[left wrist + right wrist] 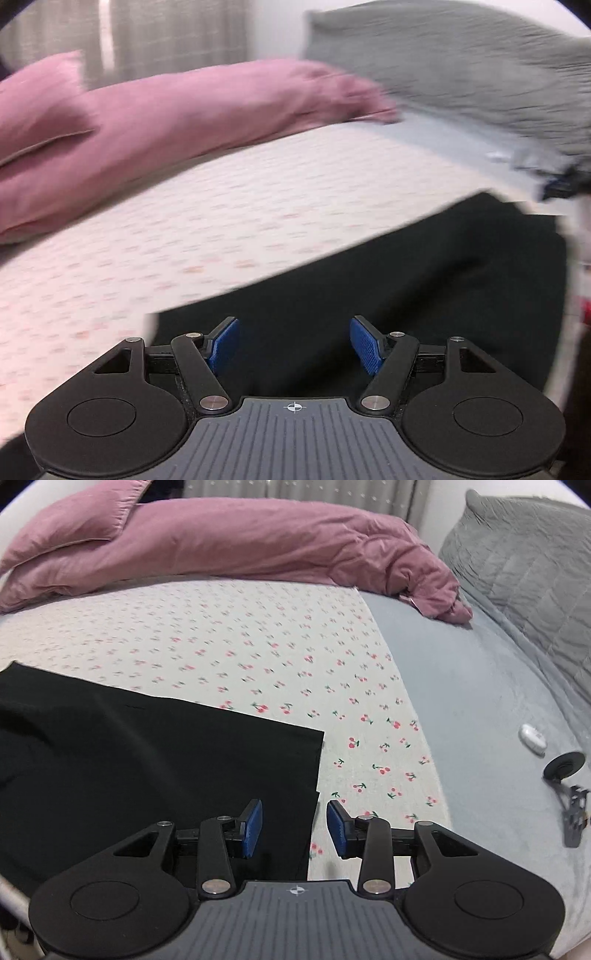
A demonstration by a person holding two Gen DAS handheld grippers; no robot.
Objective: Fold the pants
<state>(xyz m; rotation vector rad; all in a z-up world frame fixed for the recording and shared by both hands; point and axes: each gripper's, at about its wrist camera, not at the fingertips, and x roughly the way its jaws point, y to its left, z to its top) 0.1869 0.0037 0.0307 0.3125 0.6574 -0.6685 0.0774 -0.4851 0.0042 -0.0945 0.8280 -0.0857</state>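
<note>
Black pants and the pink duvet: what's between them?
Right wrist view: only bare cherry-print sheet lies between the black pants and the pink duvet.

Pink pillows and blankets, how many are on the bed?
2. A pink pillow lies at the far left, and a pink blanket stretches from beside it toward the grey pillow. More may be out of view.

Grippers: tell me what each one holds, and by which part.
Nothing. The left gripper and right gripper are both open above the black pants.
</note>
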